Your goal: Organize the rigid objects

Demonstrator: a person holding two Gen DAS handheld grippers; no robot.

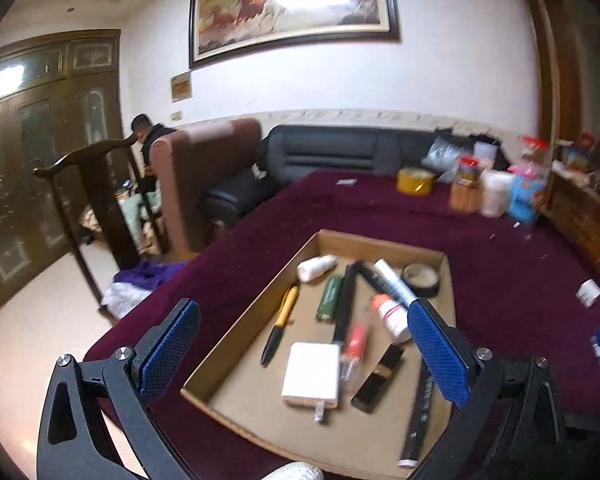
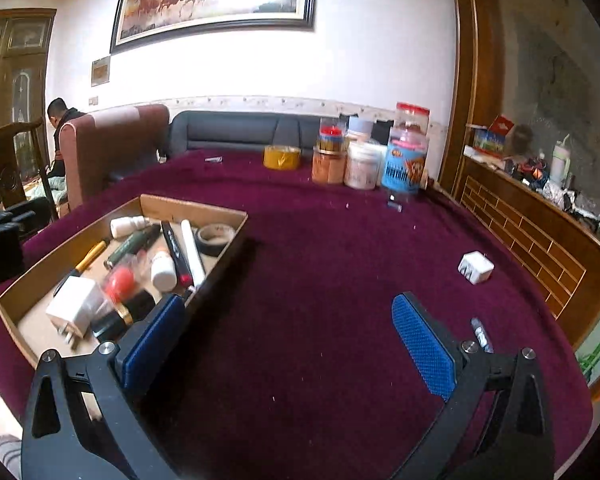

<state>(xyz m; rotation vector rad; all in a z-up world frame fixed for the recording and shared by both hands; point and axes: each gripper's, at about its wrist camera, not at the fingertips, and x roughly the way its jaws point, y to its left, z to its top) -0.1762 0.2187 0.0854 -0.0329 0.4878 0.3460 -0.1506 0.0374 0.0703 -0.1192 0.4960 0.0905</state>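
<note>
A shallow cardboard tray (image 1: 380,242) (image 2: 198,206) lies on the maroon tablecloth. It holds a white charger (image 1: 312,374) (image 2: 76,306), a yellow pen (image 1: 280,324), a green tube (image 1: 330,296), black markers, small white bottles and a roll of black tape (image 1: 421,278) (image 2: 216,236). My left gripper (image 1: 304,340) hovers open over the tray's near half, nothing between its blue pads. My right gripper (image 2: 288,324) stands open over bare cloth right of the tray. A small white plug (image 2: 475,267) (image 1: 588,292) and a small dark pen-like thing (image 2: 481,332) lie loose on the cloth to the right.
Several jars (image 2: 404,160) and a yellow tape roll (image 2: 282,157) stand at the table's far side. A wooden ledge (image 2: 532,224) borders the right edge. A dark sofa (image 1: 332,148), a brown chair (image 1: 204,184) and a seated person (image 1: 146,132) are beyond the table's left.
</note>
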